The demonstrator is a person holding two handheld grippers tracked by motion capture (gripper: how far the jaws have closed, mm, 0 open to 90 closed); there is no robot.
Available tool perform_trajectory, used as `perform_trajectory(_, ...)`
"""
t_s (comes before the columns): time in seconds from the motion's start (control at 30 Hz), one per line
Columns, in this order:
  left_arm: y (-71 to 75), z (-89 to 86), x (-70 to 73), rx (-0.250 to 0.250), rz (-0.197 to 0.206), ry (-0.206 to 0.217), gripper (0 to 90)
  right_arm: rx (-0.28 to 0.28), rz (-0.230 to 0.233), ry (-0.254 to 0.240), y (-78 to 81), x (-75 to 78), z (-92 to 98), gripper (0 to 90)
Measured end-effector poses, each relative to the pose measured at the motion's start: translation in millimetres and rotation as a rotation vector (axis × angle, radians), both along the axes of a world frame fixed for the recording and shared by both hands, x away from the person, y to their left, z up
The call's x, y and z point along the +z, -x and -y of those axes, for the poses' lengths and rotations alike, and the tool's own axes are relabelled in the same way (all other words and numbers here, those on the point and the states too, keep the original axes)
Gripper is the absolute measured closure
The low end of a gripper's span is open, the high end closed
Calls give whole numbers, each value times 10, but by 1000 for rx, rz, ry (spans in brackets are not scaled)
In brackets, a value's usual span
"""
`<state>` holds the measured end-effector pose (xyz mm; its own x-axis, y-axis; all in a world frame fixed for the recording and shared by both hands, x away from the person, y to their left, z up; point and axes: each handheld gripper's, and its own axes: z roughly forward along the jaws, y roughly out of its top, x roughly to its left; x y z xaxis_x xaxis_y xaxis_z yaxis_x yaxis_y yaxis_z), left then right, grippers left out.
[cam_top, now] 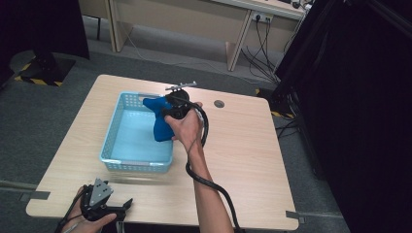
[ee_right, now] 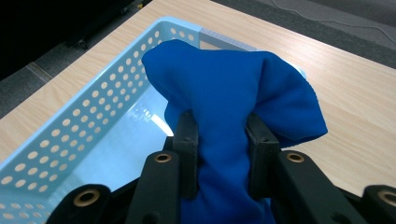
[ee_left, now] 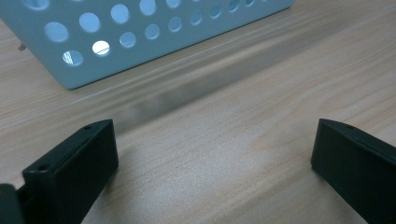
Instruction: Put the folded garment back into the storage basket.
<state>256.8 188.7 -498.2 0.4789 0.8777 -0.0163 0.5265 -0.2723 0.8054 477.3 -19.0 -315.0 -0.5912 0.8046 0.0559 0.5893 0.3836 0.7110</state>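
A bunched blue cloth point(cam_top: 159, 118) hangs in the air over the right rim of a light blue perforated basket point(cam_top: 112, 141). My right gripper point(cam_top: 167, 108) is shut on it; in the right gripper view both black jaws pinch the blue cloth point(ee_right: 233, 102) at its middle, with the basket point(ee_right: 84, 126) below and to the left. My left gripper point(cam_top: 125, 206) rests low at the table's near left edge, open, with bare wood between its jaws. In the left gripper view it point(ee_left: 212, 154) faces the basket's near wall point(ee_left: 140, 42).
The wooden table point(cam_top: 243, 145) has a round cable hole point(cam_top: 219, 103) at the back right. A black cable trails from the right gripper along the forearm. Desks and wiring stand on the floor behind, and dark curtains hang at the right.
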Motion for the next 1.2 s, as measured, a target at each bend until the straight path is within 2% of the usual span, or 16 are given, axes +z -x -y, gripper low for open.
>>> perform_trajectory(0.3, 0, 1, 0, 1, 0, 0, 0, 4, 9, -2, -32, 18, -63, 711)
perform_trajectory(1.2, 1, 0, -1, 0, 1, 1, 0, 35, -32, 15, -74, -201, -276, 709)
